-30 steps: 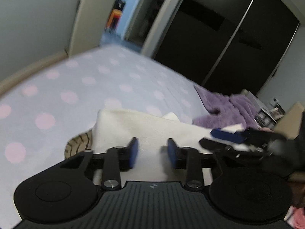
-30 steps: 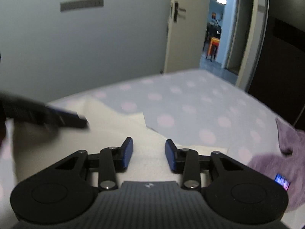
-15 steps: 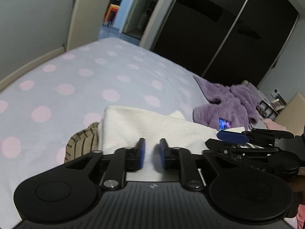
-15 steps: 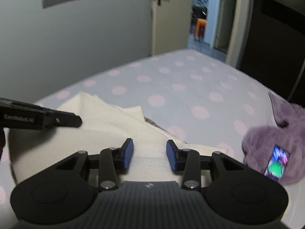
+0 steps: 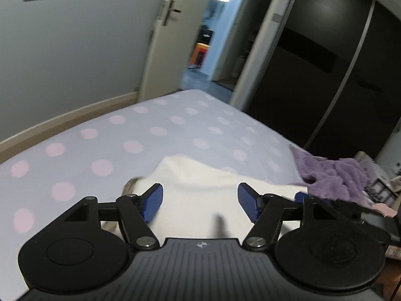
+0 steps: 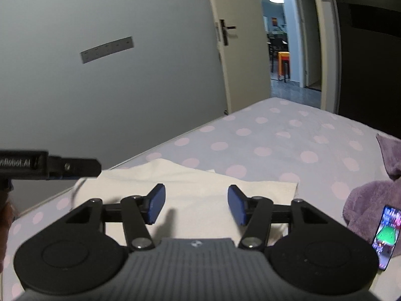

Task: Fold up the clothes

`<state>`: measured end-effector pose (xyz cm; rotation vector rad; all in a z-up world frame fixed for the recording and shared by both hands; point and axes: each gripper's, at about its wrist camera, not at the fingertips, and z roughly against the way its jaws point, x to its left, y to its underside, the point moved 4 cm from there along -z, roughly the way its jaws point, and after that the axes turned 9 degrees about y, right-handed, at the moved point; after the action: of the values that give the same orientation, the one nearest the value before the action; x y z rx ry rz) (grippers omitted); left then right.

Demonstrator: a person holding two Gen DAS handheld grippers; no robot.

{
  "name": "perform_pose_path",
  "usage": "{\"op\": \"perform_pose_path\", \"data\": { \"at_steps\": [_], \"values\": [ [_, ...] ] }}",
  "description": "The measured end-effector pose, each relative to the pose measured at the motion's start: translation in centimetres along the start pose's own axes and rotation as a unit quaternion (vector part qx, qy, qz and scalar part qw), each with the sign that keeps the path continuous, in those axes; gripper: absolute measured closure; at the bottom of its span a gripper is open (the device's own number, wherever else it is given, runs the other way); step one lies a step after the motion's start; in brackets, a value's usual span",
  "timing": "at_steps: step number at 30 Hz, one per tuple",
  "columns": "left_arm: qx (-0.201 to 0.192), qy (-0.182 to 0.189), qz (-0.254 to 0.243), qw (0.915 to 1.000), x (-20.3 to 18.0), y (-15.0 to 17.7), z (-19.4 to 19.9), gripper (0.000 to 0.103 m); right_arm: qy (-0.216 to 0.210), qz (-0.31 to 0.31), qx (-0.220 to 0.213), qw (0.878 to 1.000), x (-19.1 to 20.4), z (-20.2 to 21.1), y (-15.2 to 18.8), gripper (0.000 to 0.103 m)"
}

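My left gripper (image 5: 200,205), which had pinched nearly shut half a second ago, now stands with its jaws spread wide above the cream garment (image 5: 200,188). My right gripper (image 6: 195,204) has widened too, from a middling gap to a broad one. Both have tilted up: more wall and doorway (image 6: 288,50) fill each view. The striped cloth (image 5: 129,184) beside the garment shows less now, only a sliver. The phone (image 6: 386,235) has slid toward the right view's edge.

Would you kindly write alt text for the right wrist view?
The open right gripper hovers over a folded cream cloth on a polka-dot bed. The left gripper enters from the left; a lit phone lies beside a purple blanket.
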<state>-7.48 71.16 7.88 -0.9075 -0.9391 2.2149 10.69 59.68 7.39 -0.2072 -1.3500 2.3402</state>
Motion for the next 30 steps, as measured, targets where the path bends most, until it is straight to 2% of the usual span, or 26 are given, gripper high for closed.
{"op": "perform_pose_path", "data": {
  "at_steps": [2,3,6,7,9,13,17,24,30],
  "values": [
    [-0.013,-0.015,-0.002,0.9998,-0.8,0.5,0.9,0.029,0.001,0.005,-0.001,1.0,-0.2,0.9,-0.4,0.043],
    [-0.016,-0.022,-0.008,0.9996,-1.2,0.8,1.1,0.028,0.003,0.006,0.003,1.0,-0.3,1.2,-0.5,0.034],
    [-0.024,-0.04,-0.023,0.9986,-2.2,1.7,2.0,0.028,0.008,0.028,0.079,0.996,0.1,-0.6,0.5,0.031],
    [-0.024,-0.043,-0.028,0.9984,-2.5,2.0,2.3,0.028,0.01,0.043,0.087,0.995,0.4,-1.2,1.1,0.031],
    [-0.024,-0.05,-0.037,0.9978,-3.0,2.8,2.9,0.028,0.011,0.063,0.065,0.996,0.8,-1.0,2.0,0.033],
    [-0.034,-0.053,-0.02,0.9978,-2.8,5.0,5.0,0.028,0.009,0.121,0.034,0.992,2.0,0.6,4.4,0.034],
    [-0.028,-0.06,0.004,0.9978,-2.2,6.5,6.4,0.028,0.005,0.134,-0.008,0.991,2.1,2.4,5.5,0.034],
    [-0.025,-0.047,-0.013,0.9985,-2.0,5.9,8.1,0.028,0.017,0.115,-0.012,0.993,1.9,2.2,4.2,0.034],
    [-0.024,-0.044,-0.006,0.9987,-1.3,5.2,7.9,0.028,0.014,0.113,-0.001,0.994,1.8,1.1,3.8,0.034]
  ]
}}
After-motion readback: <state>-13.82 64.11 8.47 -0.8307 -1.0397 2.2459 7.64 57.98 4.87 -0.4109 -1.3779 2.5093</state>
